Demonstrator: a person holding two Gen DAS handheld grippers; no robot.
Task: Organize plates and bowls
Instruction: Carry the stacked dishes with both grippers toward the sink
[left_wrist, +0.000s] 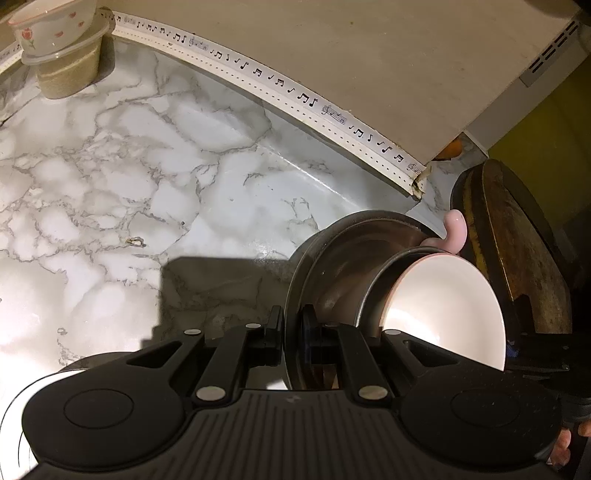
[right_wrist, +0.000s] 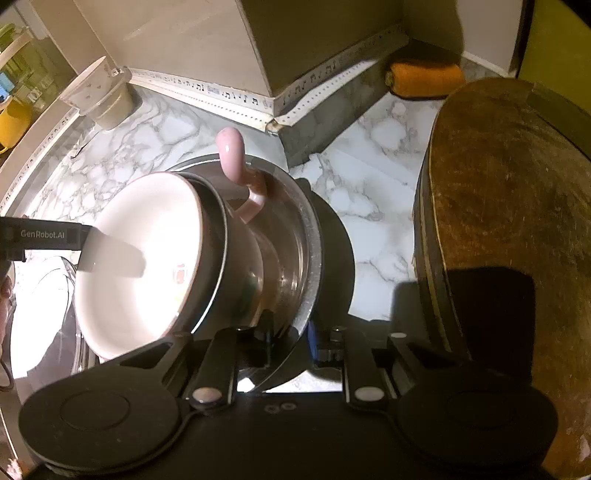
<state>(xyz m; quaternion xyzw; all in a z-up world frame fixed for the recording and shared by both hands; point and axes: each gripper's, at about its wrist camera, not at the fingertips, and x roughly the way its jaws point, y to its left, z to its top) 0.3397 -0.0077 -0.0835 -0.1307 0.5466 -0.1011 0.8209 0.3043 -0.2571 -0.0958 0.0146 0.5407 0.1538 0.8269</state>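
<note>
The steel bowl (left_wrist: 325, 266), with the pink-handled cup (right_wrist: 147, 258) nested inside and tilted above the marble counter (left_wrist: 147, 166), is being pinched at opposite rims by the closed left gripper (left_wrist: 293, 332) and right gripper (right_wrist: 291, 343), and is best being kept level.

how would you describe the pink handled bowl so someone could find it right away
On the marble counter, beside the big round wooden board, sits a steel bowl held at its rim by both grippers. Nested inside it is the pink bowl: glossy white inside, and the only dish with a curled pink handle sticking up.
</note>
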